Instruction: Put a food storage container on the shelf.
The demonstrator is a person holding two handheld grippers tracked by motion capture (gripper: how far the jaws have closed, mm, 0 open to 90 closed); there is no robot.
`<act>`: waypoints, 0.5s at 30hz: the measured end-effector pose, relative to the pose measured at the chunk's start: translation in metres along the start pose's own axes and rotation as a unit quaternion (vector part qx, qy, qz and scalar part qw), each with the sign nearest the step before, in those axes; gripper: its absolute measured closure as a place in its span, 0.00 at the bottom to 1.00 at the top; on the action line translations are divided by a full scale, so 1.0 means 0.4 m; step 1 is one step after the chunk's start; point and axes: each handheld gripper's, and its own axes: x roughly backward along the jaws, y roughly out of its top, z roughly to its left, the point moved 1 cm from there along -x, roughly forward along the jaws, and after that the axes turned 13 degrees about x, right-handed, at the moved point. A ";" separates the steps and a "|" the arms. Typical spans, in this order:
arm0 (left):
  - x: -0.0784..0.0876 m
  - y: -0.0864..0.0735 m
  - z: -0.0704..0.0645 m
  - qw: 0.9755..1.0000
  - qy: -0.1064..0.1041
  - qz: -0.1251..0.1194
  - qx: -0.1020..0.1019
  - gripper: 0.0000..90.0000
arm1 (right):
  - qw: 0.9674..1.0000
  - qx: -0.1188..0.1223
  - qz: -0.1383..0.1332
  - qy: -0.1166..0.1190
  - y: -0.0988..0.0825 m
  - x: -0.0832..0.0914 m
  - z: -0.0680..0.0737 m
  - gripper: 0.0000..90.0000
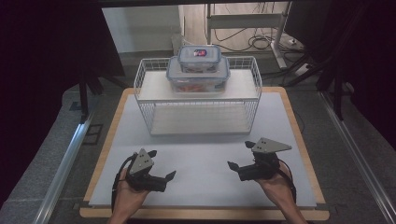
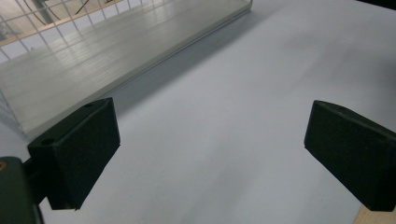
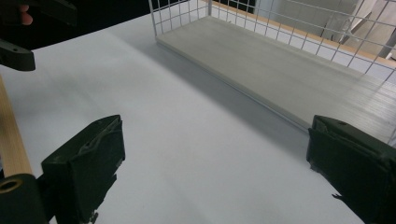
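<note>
- Containers, two – small container (image 1: 200,57) stacked on large container (image 1: 198,76), atop the wire rack (image 1: 147,100) at 12 o'clock; long axes run 9-to-3.
- Left gripper (image 1: 162,165), one – 7 o'clock, jaws wide, nothing between, pointing toward 3.
- Right gripper (image 1: 240,155), one – 5 o'clock, jaws wide, nothing between, pointing toward 9.
- Table (image 1: 205,158), one.

Matt white mat (image 1: 205,154), wire rack (image 1: 144,100)
</note>
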 end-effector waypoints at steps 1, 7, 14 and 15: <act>0.002 -0.004 0.001 1.000 -0.001 0.000 0.002 0.03 | 1.000 0.000 -0.001 -0.002 -0.004 0.002 0.003 0.05; 0.012 -0.028 0.008 1.000 0.004 0.005 0.005 0.03 | 1.000 -0.004 0.001 -0.007 -0.028 0.010 0.025 0.05; 0.022 -0.055 0.017 1.000 0.012 0.012 0.009 0.03 | 1.000 -0.005 0.018 -0.014 -0.061 0.020 0.035 0.05; 0.023 -0.058 0.018 1.000 0.012 0.013 0.010 0.03 | 1.000 -0.005 0.020 -0.015 -0.065 0.021 0.035 0.05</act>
